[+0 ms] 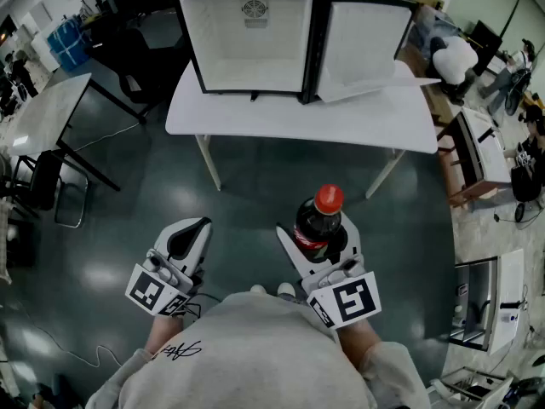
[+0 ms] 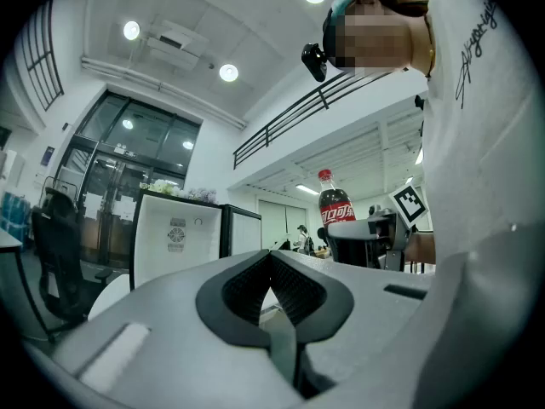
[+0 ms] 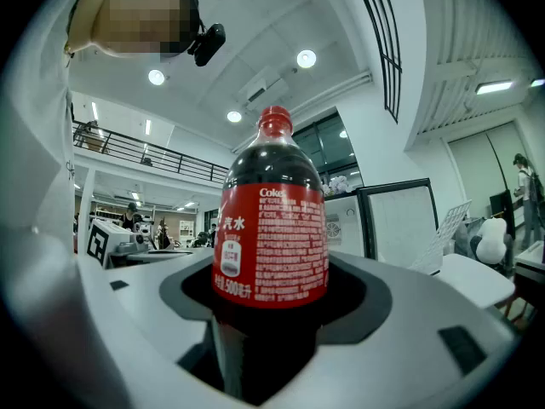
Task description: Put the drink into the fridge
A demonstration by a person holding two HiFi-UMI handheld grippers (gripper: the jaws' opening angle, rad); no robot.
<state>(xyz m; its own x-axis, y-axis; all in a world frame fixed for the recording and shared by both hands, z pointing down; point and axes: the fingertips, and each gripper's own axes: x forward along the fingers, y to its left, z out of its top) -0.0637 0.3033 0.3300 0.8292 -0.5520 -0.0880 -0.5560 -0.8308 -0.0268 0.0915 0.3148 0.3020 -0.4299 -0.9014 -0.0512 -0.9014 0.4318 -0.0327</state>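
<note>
Right tool (image 1: 317, 233) clamped on bottle (image 3: 274, 228): upright, red cap on top, held close in front of the body. Left tool (image 1: 192, 228) beside it, jaws together. Both point level. Further out, white bench (image 1: 289, 122). Fridge (image 1: 253, 41) stands on it, door (image 1: 362, 45) swung open, white interior facing us. Bottle well apart from fridge.
</note>
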